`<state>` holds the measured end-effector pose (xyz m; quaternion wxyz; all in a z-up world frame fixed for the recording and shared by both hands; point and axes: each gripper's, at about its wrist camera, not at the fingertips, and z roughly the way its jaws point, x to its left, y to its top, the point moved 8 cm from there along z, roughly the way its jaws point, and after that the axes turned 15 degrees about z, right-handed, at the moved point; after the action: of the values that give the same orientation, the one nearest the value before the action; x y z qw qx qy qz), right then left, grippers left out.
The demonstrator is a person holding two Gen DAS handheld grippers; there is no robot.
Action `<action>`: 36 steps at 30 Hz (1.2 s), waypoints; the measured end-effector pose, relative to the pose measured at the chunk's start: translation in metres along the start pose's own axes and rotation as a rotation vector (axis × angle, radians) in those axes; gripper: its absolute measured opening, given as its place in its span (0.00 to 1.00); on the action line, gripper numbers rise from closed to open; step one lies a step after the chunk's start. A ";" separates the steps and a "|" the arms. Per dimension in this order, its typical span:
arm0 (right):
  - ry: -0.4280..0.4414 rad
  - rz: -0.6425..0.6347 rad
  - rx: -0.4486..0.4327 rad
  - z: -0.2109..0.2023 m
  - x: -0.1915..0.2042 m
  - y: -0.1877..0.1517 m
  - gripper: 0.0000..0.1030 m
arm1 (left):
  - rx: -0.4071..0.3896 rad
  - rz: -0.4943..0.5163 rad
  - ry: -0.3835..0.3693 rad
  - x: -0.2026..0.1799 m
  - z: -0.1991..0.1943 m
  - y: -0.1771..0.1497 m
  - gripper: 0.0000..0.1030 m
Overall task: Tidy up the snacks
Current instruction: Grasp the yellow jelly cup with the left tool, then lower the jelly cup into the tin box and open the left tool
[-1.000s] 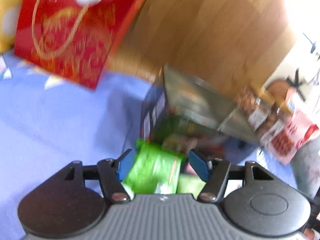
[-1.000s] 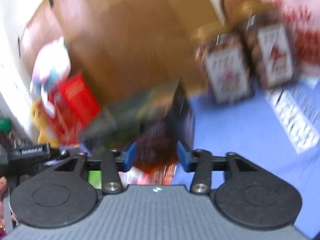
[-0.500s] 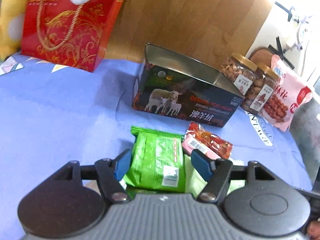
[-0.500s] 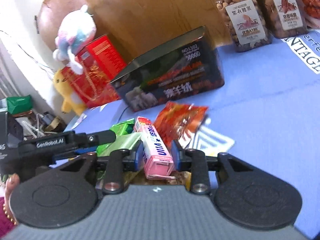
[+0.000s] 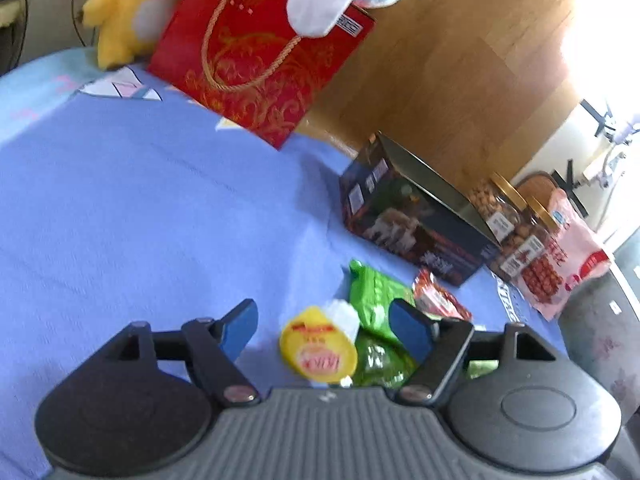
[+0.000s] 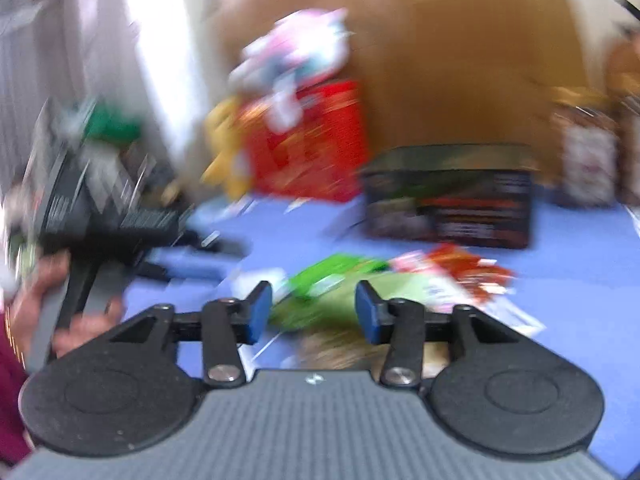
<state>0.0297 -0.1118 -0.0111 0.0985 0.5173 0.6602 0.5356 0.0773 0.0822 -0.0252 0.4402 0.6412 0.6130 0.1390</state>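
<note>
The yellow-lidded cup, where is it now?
In the left wrist view, the yellow-lidded cup lies on the blue cloth between the opening jaws of the left gripper, untouched, just left of the green packet.

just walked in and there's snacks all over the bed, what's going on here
A person is sorting snacks on a blue sheet with a pair of tongs in each hand. Neither holds anything now. The left tongs are opening over a yellow-lidded cup beside a green packet. The right tongs are also opening, above the blurred snack pile. The dark open box behind the pile looks like the likely destination.
</note>
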 end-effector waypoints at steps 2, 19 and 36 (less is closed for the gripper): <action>0.012 -0.085 0.043 0.018 0.021 -0.011 0.49 | -0.013 0.034 -0.020 -0.005 -0.002 -0.003 0.81; -0.025 -0.083 0.194 0.123 0.023 0.000 0.49 | 0.038 -0.034 -0.148 0.018 0.014 -0.016 0.48; -0.224 -0.090 -0.190 0.050 -0.068 0.120 0.49 | -0.037 0.220 -0.296 -0.112 0.110 0.123 0.48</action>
<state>0.1631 -0.1481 0.0370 0.2436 0.5320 0.6141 0.5296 0.2146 -0.0458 0.0428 0.5193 0.7097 0.4652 0.1015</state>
